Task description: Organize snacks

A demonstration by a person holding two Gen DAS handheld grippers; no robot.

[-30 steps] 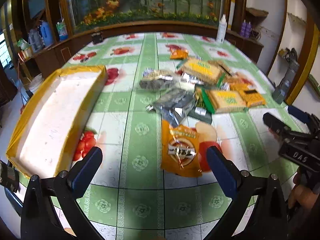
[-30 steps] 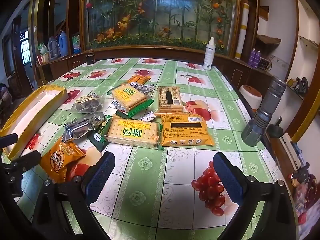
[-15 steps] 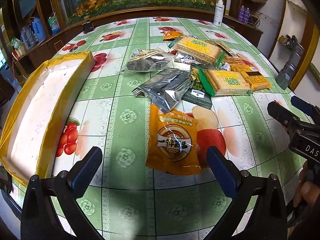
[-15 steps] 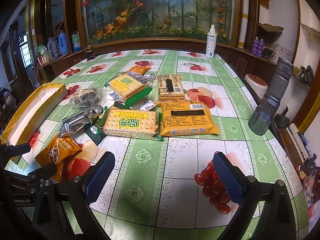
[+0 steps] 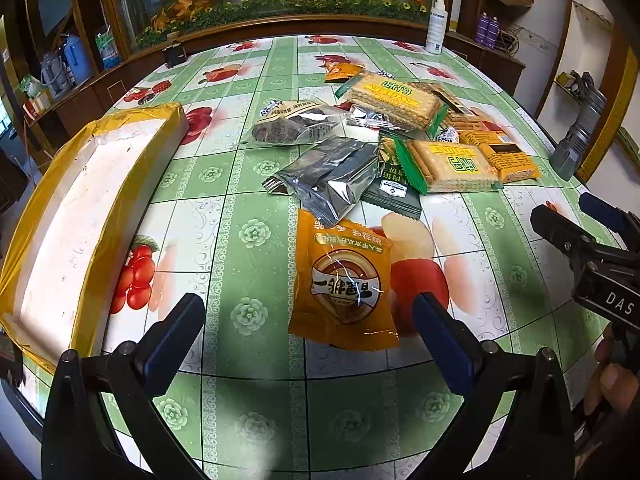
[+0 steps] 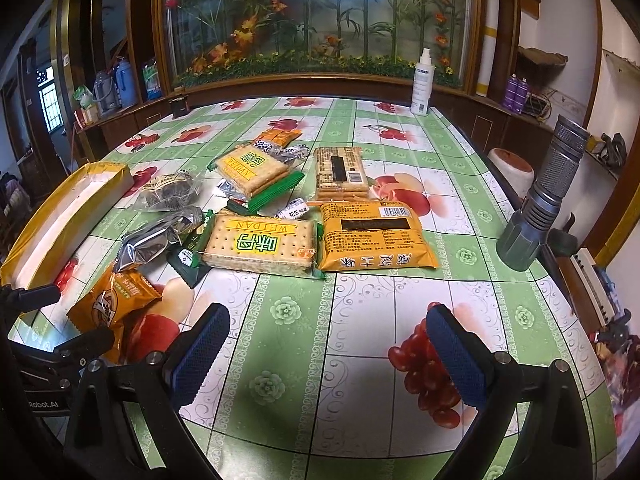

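The left gripper point(image 5: 306, 328) is held wide apart above the near table edge, nothing pinched; the orange snack packet point(image 5: 343, 286) lies flat between its blue fingers point(image 5: 170, 340). The right gripper point(image 6: 328, 352) is likewise spread, over bare tablecloth point(image 6: 360, 304). A silver pouch point(image 5: 332, 178) and cracker packs point(image 6: 260, 246) are piled further off, centre. The yellow-edged tray point(image 5: 60, 216) sits at the left. Contact between packet and fingers cannot be told, probably none.

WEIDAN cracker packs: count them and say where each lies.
2. One WEIDAN pack lies nearer the grippers, beside the orange packet; the other WEIDAN pack sits farther back on a green wrapper. More could be hidden underneath.
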